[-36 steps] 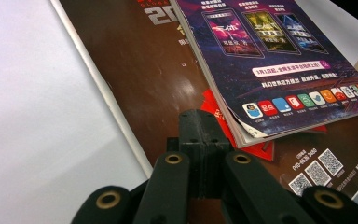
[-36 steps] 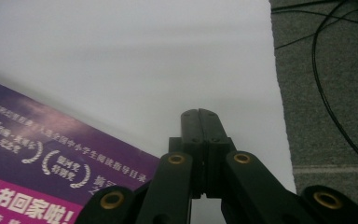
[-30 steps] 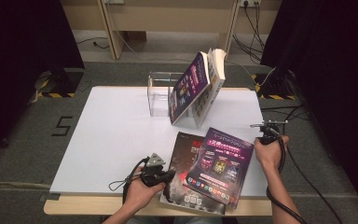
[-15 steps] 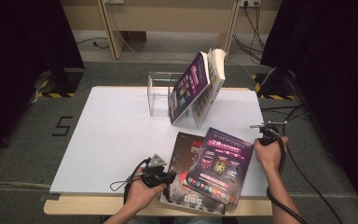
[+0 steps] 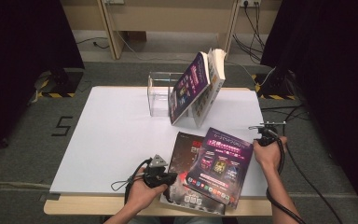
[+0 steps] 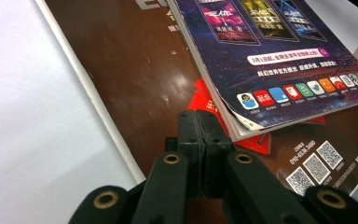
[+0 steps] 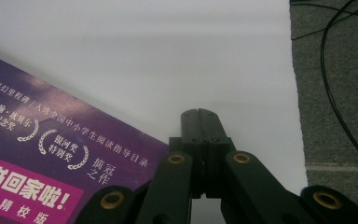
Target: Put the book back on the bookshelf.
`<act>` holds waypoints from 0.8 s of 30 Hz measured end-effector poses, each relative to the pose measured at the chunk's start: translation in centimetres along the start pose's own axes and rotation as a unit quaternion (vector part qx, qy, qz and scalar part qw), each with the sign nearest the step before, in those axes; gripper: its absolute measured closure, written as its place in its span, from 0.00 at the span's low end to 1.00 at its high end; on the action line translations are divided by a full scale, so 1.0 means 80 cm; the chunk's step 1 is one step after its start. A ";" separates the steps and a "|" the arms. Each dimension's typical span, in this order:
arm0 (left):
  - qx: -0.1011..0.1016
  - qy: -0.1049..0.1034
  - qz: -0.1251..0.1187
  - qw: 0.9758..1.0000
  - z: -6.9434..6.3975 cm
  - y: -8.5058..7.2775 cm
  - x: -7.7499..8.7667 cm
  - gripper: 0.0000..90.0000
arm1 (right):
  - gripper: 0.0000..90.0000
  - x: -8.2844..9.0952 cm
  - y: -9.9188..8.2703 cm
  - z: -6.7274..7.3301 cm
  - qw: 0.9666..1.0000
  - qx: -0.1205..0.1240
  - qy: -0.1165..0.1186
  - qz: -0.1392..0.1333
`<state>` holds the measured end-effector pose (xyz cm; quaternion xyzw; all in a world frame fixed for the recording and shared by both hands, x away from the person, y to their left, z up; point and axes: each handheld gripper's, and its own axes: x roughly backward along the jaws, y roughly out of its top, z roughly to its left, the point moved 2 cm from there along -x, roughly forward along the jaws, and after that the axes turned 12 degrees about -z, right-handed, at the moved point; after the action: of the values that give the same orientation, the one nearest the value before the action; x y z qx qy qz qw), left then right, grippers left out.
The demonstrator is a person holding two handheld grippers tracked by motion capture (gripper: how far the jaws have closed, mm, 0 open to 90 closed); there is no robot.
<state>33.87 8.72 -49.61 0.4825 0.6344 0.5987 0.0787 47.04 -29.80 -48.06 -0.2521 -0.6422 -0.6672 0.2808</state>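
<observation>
A purple-covered book (image 5: pixel 219 163) lies askew on top of a dark brown book (image 5: pixel 185 151) near the table's front edge. My left gripper (image 5: pixel 168 179) is shut and empty at the dark book's left side. In the left gripper view its closed jaws (image 6: pixel 203 116) hover over the brown cover (image 6: pixel 135 70), just short of the purple book's (image 6: pixel 270 46) near corner. My right gripper (image 5: pixel 264 133) is shut and empty beside the purple book's far right corner. In the right gripper view its jaws (image 7: pixel 200 114) rest over bare table with the purple cover (image 7: pixel 37 154) to their left.
A clear plastic stand (image 5: pixel 158 93) sits at the back of the white table (image 5: pixel 112 135), with two thick books (image 5: pixel 193 88) leaning in it. The table's right edge (image 7: pixel 298 116) runs close to the right gripper, with grey carpet and cables (image 7: pixel 335 70) beyond.
</observation>
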 end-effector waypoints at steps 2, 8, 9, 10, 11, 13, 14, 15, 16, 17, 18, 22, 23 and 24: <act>0.000 0.000 -0.001 1.000 0.000 0.000 0.001 0.98 | 1.00 0.000 0.000 -0.002 1.000 0.009 -0.007 0.003; -0.002 0.000 0.001 1.000 0.001 -0.001 0.000 0.98 | 1.00 0.000 -0.003 -0.010 1.000 0.007 -0.004 0.007; -0.002 0.000 0.002 1.000 0.000 -0.001 -0.001 0.98 | 1.00 0.000 -0.004 -0.009 1.000 0.012 -0.005 0.005; -0.002 0.000 0.003 1.000 0.000 -0.001 -0.001 0.98 | 1.00 0.000 -0.004 -0.009 1.000 0.017 -0.001 0.004; -0.002 0.000 0.002 1.000 0.000 -0.001 -0.001 0.98 | 1.00 0.000 -0.004 -0.006 1.000 0.015 -0.001 0.005; -0.001 0.001 0.003 1.000 0.000 -0.002 -0.001 0.98 | 1.00 -0.001 -0.004 -0.005 1.000 0.023 0.003 0.004; 0.001 0.001 0.003 1.000 0.000 -0.002 -0.001 0.98 | 1.00 -0.001 -0.003 -0.004 1.000 0.019 0.003 0.006; 0.002 0.001 0.003 1.000 0.001 -0.002 -0.001 0.98 | 1.00 -0.001 -0.003 -0.005 1.000 0.018 0.004 0.006; 0.002 0.001 0.004 1.000 0.001 -0.002 -0.002 0.98 | 1.00 -0.001 -0.003 -0.005 1.000 0.018 0.006 0.006; 0.002 0.001 0.003 1.000 0.001 -0.003 -0.002 0.98 | 1.00 -0.001 -0.004 -0.005 1.000 0.019 0.006 0.005; 0.002 0.000 0.004 1.000 0.002 -0.003 -0.002 0.98 | 1.00 -0.001 -0.004 -0.005 1.000 0.023 0.007 0.004; 0.003 0.000 0.005 1.000 0.001 -0.003 -0.004 0.98 | 1.00 -0.001 -0.004 -0.004 1.000 0.018 0.015 0.004; 0.003 0.000 0.005 1.000 0.001 -0.003 -0.004 0.98 | 1.00 -0.001 -0.004 -0.004 1.000 0.018 0.019 0.003; 0.002 0.000 0.006 1.000 0.001 -0.003 -0.004 0.98 | 1.00 -0.001 -0.005 -0.002 1.000 0.016 0.018 0.004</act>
<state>33.95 8.62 -50.01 0.4864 0.6329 0.5979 0.0737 46.86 -29.97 -48.39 -0.2379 -0.6470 -0.6598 0.2989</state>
